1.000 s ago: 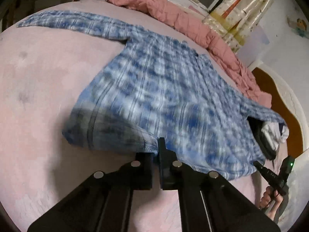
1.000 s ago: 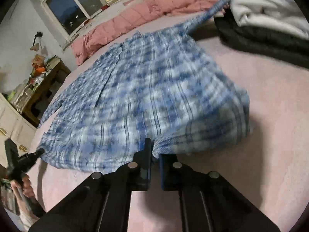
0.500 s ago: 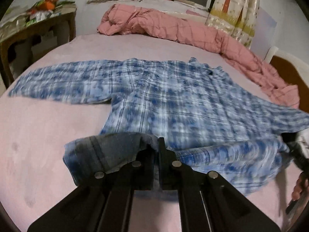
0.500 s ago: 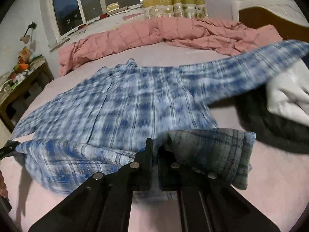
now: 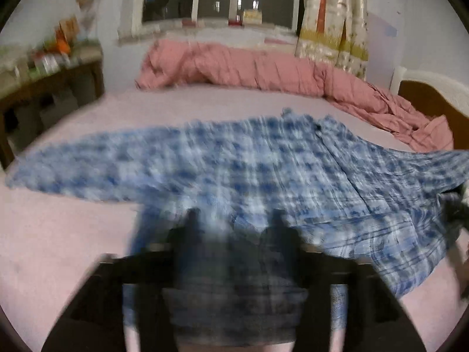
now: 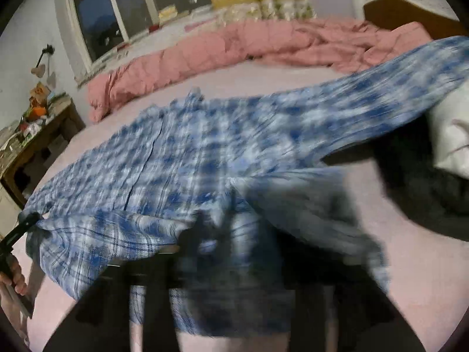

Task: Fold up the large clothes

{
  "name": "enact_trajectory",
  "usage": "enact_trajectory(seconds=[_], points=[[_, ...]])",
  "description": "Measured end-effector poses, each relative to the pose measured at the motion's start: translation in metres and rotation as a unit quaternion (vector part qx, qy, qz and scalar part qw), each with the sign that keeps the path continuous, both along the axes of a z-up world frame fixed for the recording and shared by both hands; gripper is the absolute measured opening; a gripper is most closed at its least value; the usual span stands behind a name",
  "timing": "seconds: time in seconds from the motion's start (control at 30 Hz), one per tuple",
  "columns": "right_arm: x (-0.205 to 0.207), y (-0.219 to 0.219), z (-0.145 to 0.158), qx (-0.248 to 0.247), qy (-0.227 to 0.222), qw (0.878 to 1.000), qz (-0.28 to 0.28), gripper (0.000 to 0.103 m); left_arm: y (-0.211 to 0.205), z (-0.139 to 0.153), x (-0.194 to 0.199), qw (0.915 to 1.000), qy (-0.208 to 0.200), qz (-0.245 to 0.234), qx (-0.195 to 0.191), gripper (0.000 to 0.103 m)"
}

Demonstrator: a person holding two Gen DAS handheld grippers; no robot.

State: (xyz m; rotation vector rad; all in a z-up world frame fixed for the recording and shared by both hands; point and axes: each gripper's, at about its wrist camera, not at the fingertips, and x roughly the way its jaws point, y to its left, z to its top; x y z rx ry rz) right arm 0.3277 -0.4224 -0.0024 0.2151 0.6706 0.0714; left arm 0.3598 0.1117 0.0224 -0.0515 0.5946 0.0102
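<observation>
My left tool (image 5: 234, 226) opening, bottom centre of frame, shirt (image 5: 263, 170) hem loose between jaws. My right tool (image 6: 231, 217) opening too, hem draped across it. Shirt spread mid-frame on bed (image 5: 73, 234), pink quilt (image 5: 249, 67) behind. Frames blurred.

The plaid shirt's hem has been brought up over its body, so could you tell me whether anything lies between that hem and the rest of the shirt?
Nothing visible does. The plaid shirt lies spread on the pink bed. The left gripper and right gripper are opening, hem cloth draped between their fingers. The dark clothes pile lies off to the side.
</observation>
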Motion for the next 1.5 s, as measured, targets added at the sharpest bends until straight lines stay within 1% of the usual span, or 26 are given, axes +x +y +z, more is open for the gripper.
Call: enact_trajectory(seconds=[0.03,0.07,0.1,0.2,0.27,0.33,0.4,0.5,0.57,0.63,0.7,0.73,0.77,0.8,0.83,0.87,0.97,1.07,1.1,1.13,1.17,1.2,1.23,1.33,1.4,1.5], points=[[-0.006,-0.006,0.006,0.001,-0.008,1.0,-0.004,0.073,0.0,0.006,-0.009,0.9997,-0.012,0.006,0.019,0.073],[-0.012,-0.013,0.011,0.005,-0.012,1.0,-0.006,0.073,0.001,0.013,-0.017,0.9993,-0.019,0.008,0.032,0.073],[-0.019,-0.023,0.018,0.011,-0.019,1.0,-0.014,0.073,0.005,0.018,-0.023,0.9994,-0.017,0.008,0.031,0.074],[-0.031,-0.05,0.028,0.011,-0.018,0.998,-0.065,0.078,0.027,0.027,-0.035,0.9995,-0.001,0.025,-0.018,0.082],[-0.033,-0.064,0.026,0.016,-0.003,0.997,-0.077,0.078,0.041,0.025,-0.034,0.998,0.027,0.039,-0.041,0.083],[-0.035,-0.077,0.014,0.03,0.025,0.996,-0.078,0.078,0.054,0.013,-0.031,0.9952,0.062,0.045,-0.06,0.084],[-0.036,-0.085,-0.004,0.047,0.058,0.996,-0.056,0.078,0.06,-0.001,-0.031,0.9924,0.091,0.051,-0.065,0.084],[-0.035,-0.079,-0.028,0.037,0.091,0.995,-0.003,0.078,0.063,-0.027,-0.028,0.9866,0.145,0.052,-0.053,0.086],[-0.034,-0.077,-0.035,0.034,0.091,0.995,-0.005,0.078,0.06,-0.048,-0.021,0.9812,0.187,0.03,-0.035,0.087],[-0.034,-0.08,-0.033,0.071,0.071,0.995,0.001,0.078,0.055,-0.057,-0.022,0.9831,0.181,0.028,-0.001,0.091],[-0.03,-0.079,-0.035,0.101,0.063,0.993,0.016,0.078,0.055,-0.058,-0.024,0.9846,0.172,0.03,-0.001,0.091],[-0.026,-0.077,-0.04,0.096,0.075,0.992,0.014,0.078,0.055,-0.058,-0.025,0.9856,0.166,0.03,-0.009,0.091],[-0.02,-0.072,-0.045,0.078,0.092,0.993,0.012,0.074,0.055,-0.06,-0.025,0.9861,0.163,0.028,-0.014,0.089],[-0.018,-0.065,-0.046,0.047,0.093,0.995,0.004,0.067,0.054,-0.06,-0.026,0.9867,0.16,0.026,-0.016,0.07],[-0.018,-0.06,-0.044,0.028,0.09,0.996,-0.002,0.033,0.054,-0.055,-0.029,0.9887,0.146,0.026,-0.02,0.049],[-0.018,-0.058,-0.042,0.034,0.087,0.996,0.012,0.008,0.056,-0.049,-0.031,0.9902,0.135,0.027,-0.027,0.005],[-0.032,-0.056,-0.03,0.015,0.065,0.998,-0.003,0.007,0.061,-0.033,-0.047,0.9907,0.108,0.041,-0.073,0.005],[-0.064,-0.062,-0.003,0.035,0.044,0.998,-0.024,0.007,0.058,-0.015,-0.073,0.9899,0.097,0.051,-0.09,0.005],[-0.075,-0.06,0.002,0.03,0.039,0.998,-0.026,0.007,0.052,-0.007,-0.085,0.9928,0.087,0.047,-0.068,0.005],[-0.086,-0.056,0.007,0.006,0.034,0.999,-0.027,0.007,0.044,-0.002,-0.097,0.9951,0.081,0.046,-0.033,0.005],[-0.107,-0.046,0.013,-0.06,0.021,0.997,-0.031,0.007,0.038,0.0,-0.107,0.9958,0.081,0.043,-0.01,0.005],[-0.12,-0.039,0.014,-0.094,0.012,0.995,-0.03,0.007,0.036,-0.001,-0.117,0.9954,0.087,0.04,-0.005,0.005],[-0.134,-0.038,0.011,-0.099,0.015,0.995,-0.027,0.007,0.038,-0.003,-0.13,0.9946,0.095,0.041,-0.009,0.005],[-0.162,-0.05,-0.002,-0.047,0.041,0.998,-0.019,0.007,0.049,-0.007,-0.164,0.9924,0.108,0.047,-0.037,0.005],[-0.176,-0.054,-0.004,-0.044,0.041,0.998,-0.028,0.007,0.049,-0.007,-0.181,0.9922,0.107,0.043,-0.045,0.005],[-0.192,-0.054,0.0,-0.039,0.035,0.998,-0.04,0.007,0.046,-0.006,-0.198,0.9934,0.1,0.043,-0.037,0.005]])
